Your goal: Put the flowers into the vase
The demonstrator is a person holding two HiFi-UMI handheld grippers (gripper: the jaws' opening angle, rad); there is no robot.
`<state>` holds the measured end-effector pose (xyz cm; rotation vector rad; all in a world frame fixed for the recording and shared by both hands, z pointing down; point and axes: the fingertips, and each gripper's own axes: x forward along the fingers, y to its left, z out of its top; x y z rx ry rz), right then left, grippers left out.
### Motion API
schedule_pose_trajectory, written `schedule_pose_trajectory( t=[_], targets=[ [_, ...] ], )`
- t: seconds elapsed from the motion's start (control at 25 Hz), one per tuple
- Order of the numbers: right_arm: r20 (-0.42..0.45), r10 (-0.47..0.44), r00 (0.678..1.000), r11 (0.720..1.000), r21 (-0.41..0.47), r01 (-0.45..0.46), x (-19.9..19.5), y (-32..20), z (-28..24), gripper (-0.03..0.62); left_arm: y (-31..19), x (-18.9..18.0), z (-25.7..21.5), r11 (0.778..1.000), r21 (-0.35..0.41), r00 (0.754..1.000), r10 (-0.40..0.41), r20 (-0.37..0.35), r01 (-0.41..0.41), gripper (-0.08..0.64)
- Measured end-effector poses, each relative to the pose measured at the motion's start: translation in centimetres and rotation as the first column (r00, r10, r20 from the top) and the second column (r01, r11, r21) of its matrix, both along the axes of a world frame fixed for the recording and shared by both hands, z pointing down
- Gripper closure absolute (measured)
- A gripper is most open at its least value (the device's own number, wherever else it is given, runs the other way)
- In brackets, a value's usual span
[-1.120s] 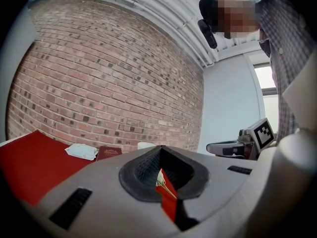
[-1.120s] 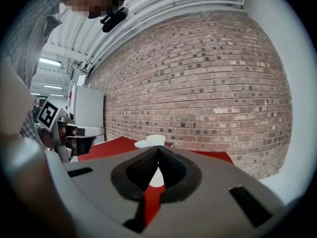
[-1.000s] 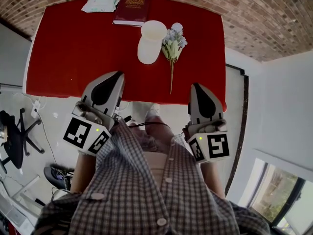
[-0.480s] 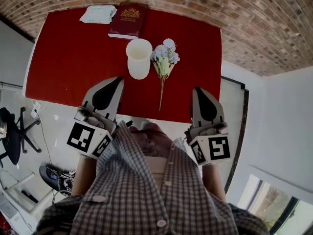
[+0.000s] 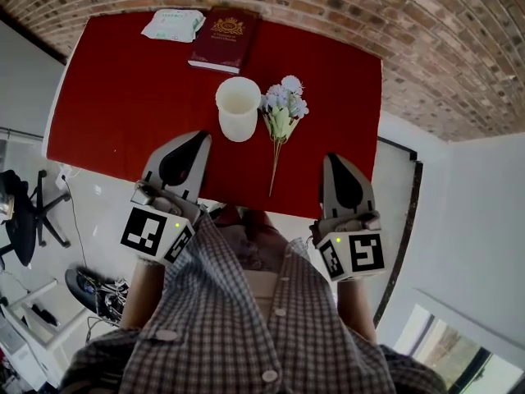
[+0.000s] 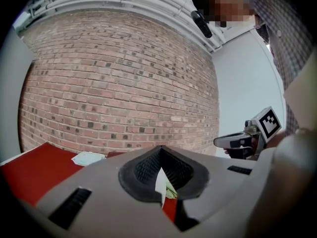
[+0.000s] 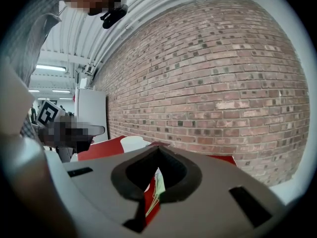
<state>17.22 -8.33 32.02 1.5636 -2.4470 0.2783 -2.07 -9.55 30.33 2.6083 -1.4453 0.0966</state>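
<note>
While both claws hang short of the near edge of the red worktop (image 5: 115,89), nothing is in hand: the left claw (image 5: 195,139) is pressed together and empty, and the right claw (image 5: 335,162) is the same, jaws tight with only a sliver of the scene showing through the slot.

So this is the approach, I'd say, and the task has barely begun. To do it well, the right claw needs to spread before it gets down to the stem (image 5: 274,167), then come in low and pinch that thin stalk somewhere along its bare length, not up in the leaves. The stalk is slim and lies flat on the cloth, so a shallow, careful pinch is called for. The left claw could steady the white vase (image 5: 239,107), which looks light and easy to tip.

And the flowers (image 5: 283,113): a small bunch, pale blue-white blossoms over green leaves, one long stem pointing back toward the person. They lie just right of the upright vase, heads level with its open mouth; whether they touch it, I can't tell.
</note>
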Motion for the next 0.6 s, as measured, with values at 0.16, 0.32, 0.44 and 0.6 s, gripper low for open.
schedule_pose_trajectory(
  t=[0.16,0.32,0.44,0.6],
  targets=[
    [0.010,0.006,1.000,1.000,-0.010,-0.006,-1.0,-0.9,0.4,0.591,-1.2,-0.6,0.3,1.000,-0.004,1.000,0.018,0.008,-0.018,0.558],
    [0.005,0.010,1.000,1.000,-0.021,-0.010,-2.2,-1.5,0.5,0.591,-1.9,-0.8,1.3,0.997,-0.025,0.996,0.068,0.057,-0.067,0.558],
    [-0.004,0.014,1.000,1.000,-0.021,-0.014,-3.0,-1.9,0.4,0.591,-2.0,-1.0,2.9,0.989,-0.101,0.987,0.118,0.114,-0.106,0.555],
    [0.005,0.025,1.000,1.000,0.016,-0.025,-3.9,-2.6,-0.1,0.591,-2.8,-1.0,3.7,0.984,-0.099,0.980,0.159,0.119,-0.147,0.545]
  ],
)
